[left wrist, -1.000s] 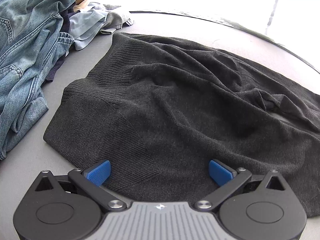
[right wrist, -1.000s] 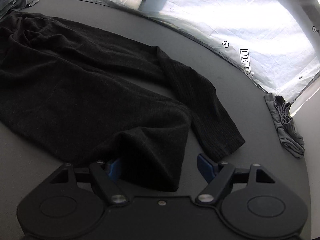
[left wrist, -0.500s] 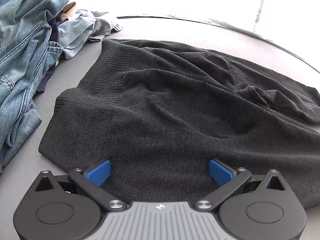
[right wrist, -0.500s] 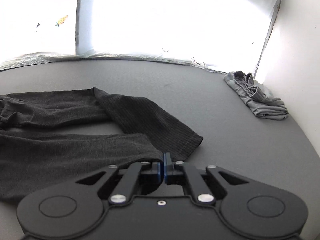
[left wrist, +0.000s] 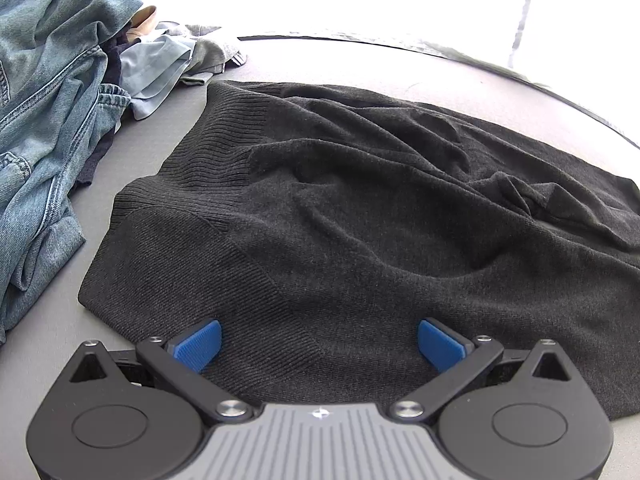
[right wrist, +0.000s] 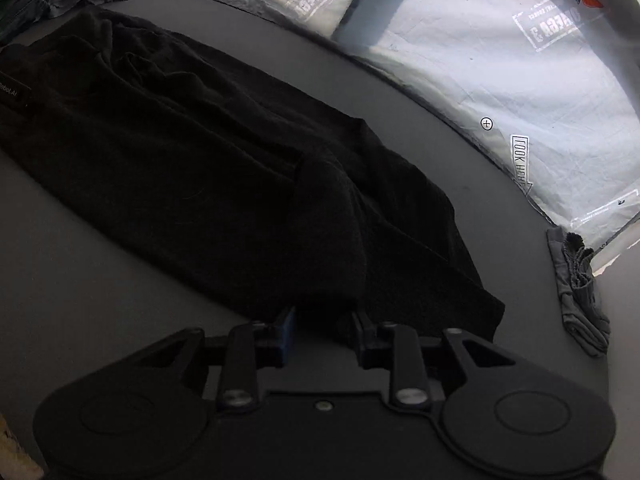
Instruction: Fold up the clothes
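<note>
A dark grey knit sweater (left wrist: pixel 360 208) lies spread and wrinkled on the grey table. My left gripper (left wrist: pixel 318 344) is open and empty, its blue pads just over the sweater's near ribbed edge. In the right wrist view the sweater (right wrist: pixel 180 152) looks black, with one sleeve lying over the body. My right gripper (right wrist: pixel 322 330) holds that sleeve end (right wrist: pixel 328 280) between its partly closed fingers, lifted slightly off the table.
A heap of denim jeans (left wrist: pixel 40 120) and pale blue and grey clothes (left wrist: pixel 168 64) lies at the left. A folded grey garment (right wrist: pixel 580 288) sits near the table's right edge. White printed sheeting (right wrist: pixel 520 80) runs behind the table's (right wrist: pixel 100 288) far edge.
My right gripper closed on the sleeve end and has carried it back over the sweater body; its jaws now stand a little apart. My left gripper stayed open and shifted slightly.
</note>
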